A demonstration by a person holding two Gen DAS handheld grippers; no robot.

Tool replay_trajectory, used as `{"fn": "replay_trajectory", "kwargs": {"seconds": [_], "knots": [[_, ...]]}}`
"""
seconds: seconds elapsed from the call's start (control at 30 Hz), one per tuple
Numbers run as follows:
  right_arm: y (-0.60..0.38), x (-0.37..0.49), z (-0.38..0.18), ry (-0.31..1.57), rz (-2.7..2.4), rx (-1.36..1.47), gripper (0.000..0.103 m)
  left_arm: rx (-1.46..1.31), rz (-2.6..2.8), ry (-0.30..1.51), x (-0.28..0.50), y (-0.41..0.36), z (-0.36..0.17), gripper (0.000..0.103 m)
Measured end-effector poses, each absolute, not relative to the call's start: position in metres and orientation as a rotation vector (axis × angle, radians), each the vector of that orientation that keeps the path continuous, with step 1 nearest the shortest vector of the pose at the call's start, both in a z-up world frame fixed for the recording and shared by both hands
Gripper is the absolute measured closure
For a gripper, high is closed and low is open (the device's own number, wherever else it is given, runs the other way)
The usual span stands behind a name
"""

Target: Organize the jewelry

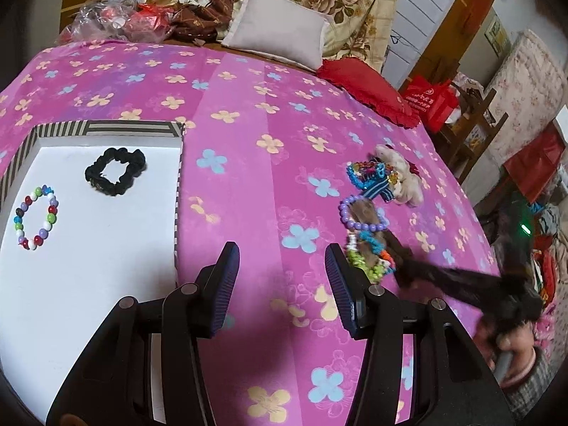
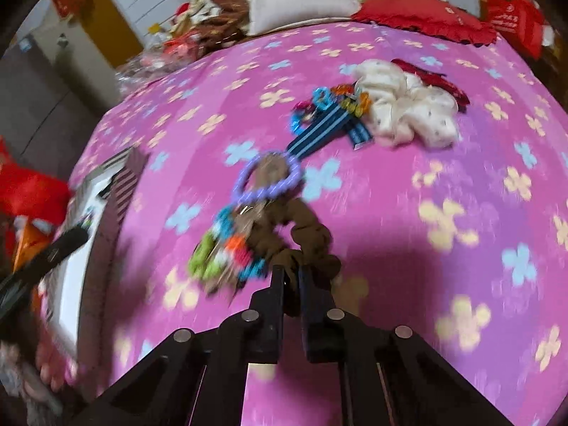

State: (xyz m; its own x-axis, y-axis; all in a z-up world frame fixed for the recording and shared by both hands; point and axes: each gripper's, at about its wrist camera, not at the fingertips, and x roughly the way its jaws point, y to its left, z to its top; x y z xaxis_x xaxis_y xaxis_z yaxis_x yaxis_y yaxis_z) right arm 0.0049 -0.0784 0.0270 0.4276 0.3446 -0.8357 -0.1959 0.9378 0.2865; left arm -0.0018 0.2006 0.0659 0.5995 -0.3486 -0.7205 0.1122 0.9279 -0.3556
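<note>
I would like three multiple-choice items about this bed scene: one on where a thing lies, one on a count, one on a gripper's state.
1. Where does the black scrunchie lie?
A. inside the striped box
B. on the red cushion
C. between the left gripper's fingers

2. How many pieces lie in the box?
A. none
B. two
C. five

3. What is the state of the right gripper?
A. wide open above the pile
B. shut on the brown scrunchie
C. shut on the purple bead bracelet

Key:
1 A: it rests on the box's white floor, near the far wall.
2 B: only the black scrunchie and the multicoloured bead bracelet are there.
3 B: its fingers pinch the brown fabric, while the purple bead bracelet lies farther off.
</note>
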Motion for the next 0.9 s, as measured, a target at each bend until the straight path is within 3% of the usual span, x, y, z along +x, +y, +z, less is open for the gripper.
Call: {"fn": "replay_trajectory", "kwargs": {"seconds": [0.4, 0.9], "knots": [[-0.118, -0.039, 0.020, 0.962, 0.306, 0.105, 0.096, -0.238, -0.342, 1.008, 0.001, 0.141, 0.045, 0.053], [-0.136, -0.042, 0.011, 0.919, 0.399, 0.190, 0.096, 0.025, -0.362, 1.076, 0.053, 0.039, 0.019, 0.055]]}}
